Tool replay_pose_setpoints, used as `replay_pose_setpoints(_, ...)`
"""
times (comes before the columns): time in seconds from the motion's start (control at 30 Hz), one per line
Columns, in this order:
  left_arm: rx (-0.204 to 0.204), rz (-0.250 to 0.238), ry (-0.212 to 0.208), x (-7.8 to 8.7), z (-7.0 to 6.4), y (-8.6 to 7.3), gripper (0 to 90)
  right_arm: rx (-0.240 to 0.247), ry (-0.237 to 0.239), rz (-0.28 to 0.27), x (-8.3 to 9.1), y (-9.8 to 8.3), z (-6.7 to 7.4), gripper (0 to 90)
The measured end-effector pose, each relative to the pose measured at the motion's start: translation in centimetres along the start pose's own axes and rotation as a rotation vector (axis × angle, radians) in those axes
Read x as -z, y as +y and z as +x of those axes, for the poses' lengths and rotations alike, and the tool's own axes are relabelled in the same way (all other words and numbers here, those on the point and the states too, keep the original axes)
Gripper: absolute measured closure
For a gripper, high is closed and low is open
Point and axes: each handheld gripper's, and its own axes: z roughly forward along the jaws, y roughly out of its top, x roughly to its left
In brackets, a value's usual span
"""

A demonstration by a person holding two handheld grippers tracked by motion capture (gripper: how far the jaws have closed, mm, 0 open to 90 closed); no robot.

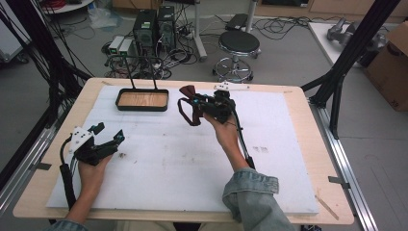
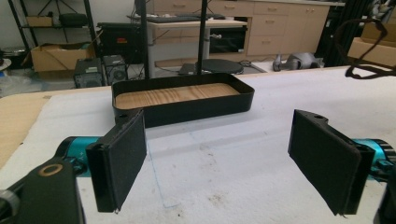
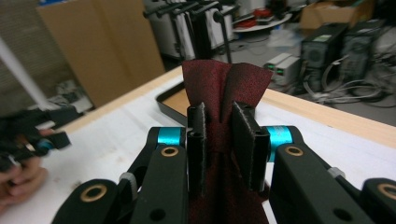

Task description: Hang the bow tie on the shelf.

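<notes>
Right tongs (image 1: pixel 192 102) clench a dark red cloth (image 3: pixel 224 93), lifted above the surface (image 1: pixel 192 159) beside the tray (image 1: pixel 142 100); left tongs (image 1: pixel 107 137) gape empty. Carrying, probably; next likely means lowering it into that tray.

No legible text, label, brand or number anywhere. Small dark marks on the white mat (image 1: pixel 260 149) covering the bench are too blurred to read. A dark print on the side of the cardboard box (image 1: pixel 390 67) at far right is also unreadable.
</notes>
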Motion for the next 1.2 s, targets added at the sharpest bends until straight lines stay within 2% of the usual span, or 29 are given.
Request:
replay_pose_setpoints(0.1, 0.004, 0.000, -0.002, 0.0, 0.0, 0.0, 19.6, 0.008, 0.027, -0.025, -1.0, 0.9, 0.0, 75.7)
replay_pose_setpoints(0.2, 0.004, 0.000, -0.005, 0.0, 0.1, 0.0, 19.6, -0.005, 0.068, -0.036, -2.0, 1.7, 0.0, 75.7)
replay_pose_setpoints(0.27, 0.003, 0.001, -0.006, 0.0, 0.1, 0.0, 19.6, 0.005, 0.101, -0.045, -2.8, 2.2, 0.1, 75.7)
replay_pose_setpoints(0.43, -0.005, 0.001, -0.011, 0.0, -0.1, 0.0, 19.6, 0.028, 0.137, -0.045, -4.5, 3.2, 0.5, 75.8)
replay_pose_setpoints(0.77, -0.011, 0.001, -0.012, 0.0, -0.1, 0.0, 19.5, 0.035, 0.144, -0.058, -7.3, 4.5, 0.8, 76.0)
replay_pose_setpoints(0.93, -0.010, 0.001, -0.013, 0.0, -0.1, 0.0, 19.5, 0.032, 0.133, -0.051, -8.4, 5.0, 0.5, 76.1)
replay_pose_setpoints(1.0, -0.010, 0.002, -0.013, 0.0, -0.1, 0.0, 19.6, 0.055, 0.108, -0.051, -8.8, 5.2, 0.5, 76.3)
replay_pose_setpoints(1.2, -0.011, 0.002, -0.013, 0.0, -0.1, 0.0, 19.5, 0.059, 0.113, -0.049, -9.8, 5.6, 0.8, 76.3)
